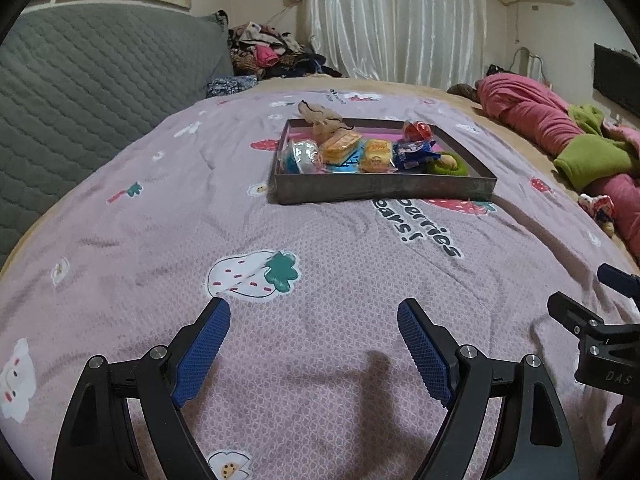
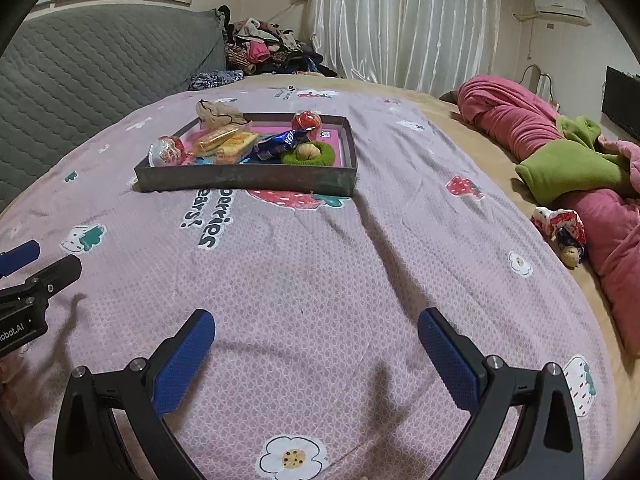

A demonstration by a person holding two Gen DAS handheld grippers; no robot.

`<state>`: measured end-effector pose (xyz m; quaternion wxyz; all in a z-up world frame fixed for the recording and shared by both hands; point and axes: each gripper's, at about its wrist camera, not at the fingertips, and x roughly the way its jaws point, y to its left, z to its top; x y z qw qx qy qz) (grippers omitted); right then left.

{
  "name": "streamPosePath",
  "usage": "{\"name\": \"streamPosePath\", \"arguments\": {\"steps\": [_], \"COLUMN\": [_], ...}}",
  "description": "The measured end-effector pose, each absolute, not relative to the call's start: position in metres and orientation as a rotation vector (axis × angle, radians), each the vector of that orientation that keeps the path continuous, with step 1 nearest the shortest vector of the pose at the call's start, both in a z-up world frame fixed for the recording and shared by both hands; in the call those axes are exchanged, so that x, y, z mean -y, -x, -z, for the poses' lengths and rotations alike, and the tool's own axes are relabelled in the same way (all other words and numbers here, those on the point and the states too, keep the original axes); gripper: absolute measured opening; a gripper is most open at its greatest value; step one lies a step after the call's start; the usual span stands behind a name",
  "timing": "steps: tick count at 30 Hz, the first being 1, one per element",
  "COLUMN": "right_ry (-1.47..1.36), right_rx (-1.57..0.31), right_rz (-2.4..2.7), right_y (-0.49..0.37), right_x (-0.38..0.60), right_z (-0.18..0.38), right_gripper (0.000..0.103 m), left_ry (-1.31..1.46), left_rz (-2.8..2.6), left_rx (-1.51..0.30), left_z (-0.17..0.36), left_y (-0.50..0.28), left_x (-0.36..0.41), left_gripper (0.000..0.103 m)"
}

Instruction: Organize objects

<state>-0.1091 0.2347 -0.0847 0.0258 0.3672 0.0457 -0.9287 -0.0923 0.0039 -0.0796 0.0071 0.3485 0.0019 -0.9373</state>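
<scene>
Left tool held low over the bedspread, jaws spread wide, nothing between the blue pads. Right tool likewise low over the bedspread, jaws wide apart, gripping nothing. Seen from the left wrist, right tool at the right edge; seen from the right wrist, left tool at the left edge, the two side by side and apart.

Ahead of both, well beyond the fingertips, a shallow dark tray flat on the bed, pink inside. Packed along its near side: a clear-wrapped blue-and-white item at the left end, two yellow snack packets next to it, a blue wrapper further right, then a green ring-shaped item with a beige lump in its middle. Red round sweet near the far wall. Beige crumpled piece draped over the far left corner.

Off to the right, pink and green bedding bunched up; small doll beside it.
</scene>
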Motion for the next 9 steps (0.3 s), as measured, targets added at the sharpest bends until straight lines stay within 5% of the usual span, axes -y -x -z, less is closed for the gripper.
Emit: {"name": "streamPosePath", "arguments": {"steps": [9], "right_ry": [-1.142], "right_rx": [-0.133], "right_rz": [2.867], "right_y": [0.1108], "right_x": [-0.2357], "right_z": [0.0868], "right_gripper": [0.102], "left_ry": [-1.084], "left_rz": [2.956], "left_rx": [-0.043], "left_z": [0.0815], "left_y": [0.094], "left_x": [0.0], "left_gripper": [0.087]}}
